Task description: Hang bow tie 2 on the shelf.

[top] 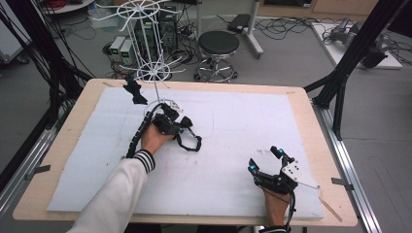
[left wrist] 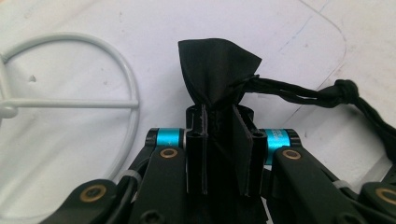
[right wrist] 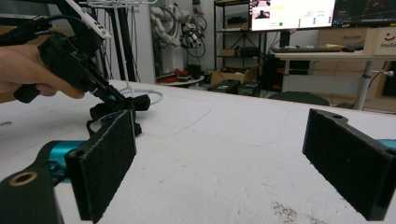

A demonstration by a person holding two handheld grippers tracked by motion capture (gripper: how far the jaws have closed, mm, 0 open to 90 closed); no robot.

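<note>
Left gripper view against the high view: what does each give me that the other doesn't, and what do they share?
The left gripper view alone shows the jaws pinching the gathered neck of the black pouch, with its knotted drawstring trailing right. The high view alone shows the right gripper open above the white mat, apart from the pouch, and a second black piece hanging on the white wire rack. Both show the left gripper shut on the pouch beside the rack's base ring.

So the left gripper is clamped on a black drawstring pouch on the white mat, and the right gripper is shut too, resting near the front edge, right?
Not quite: the right gripper is open, its jaws standing wide apart with nothing between them, as the right gripper view shows. The rest holds: the left gripper is clamped on the black drawstring pouch on the white mat.
</note>
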